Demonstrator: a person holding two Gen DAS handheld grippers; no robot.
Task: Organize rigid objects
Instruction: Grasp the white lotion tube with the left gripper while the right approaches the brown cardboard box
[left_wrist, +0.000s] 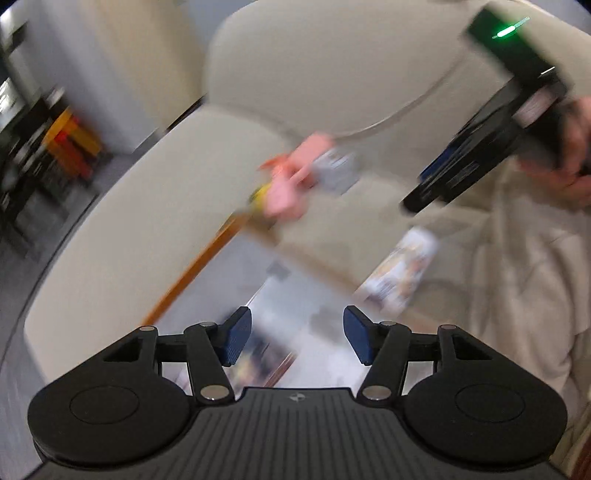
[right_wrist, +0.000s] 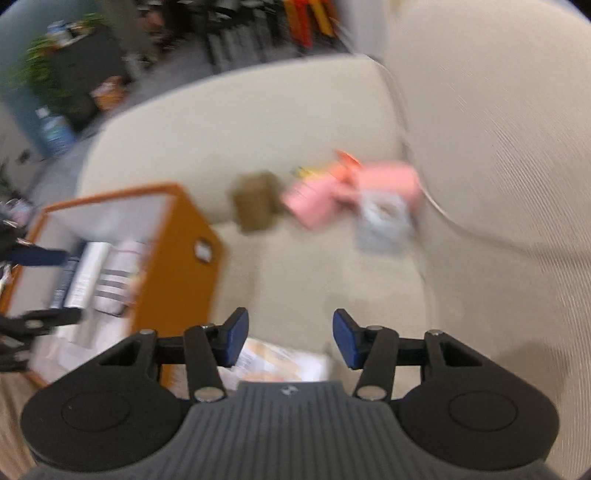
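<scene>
now both pictures are blurry. the left gripper (left_wrist: 297, 338) has its jaws apart with nothing in them, over the orange box (right_wrist: 177, 258) of packets. the right gripper (right_wrist: 290, 338) is also spread and empty, above the cream sofa (right_wrist: 295, 122). pink boxes (right_wrist: 351, 192) and a grey packet (right_wrist: 382, 221) lie on the seat.
</scene>
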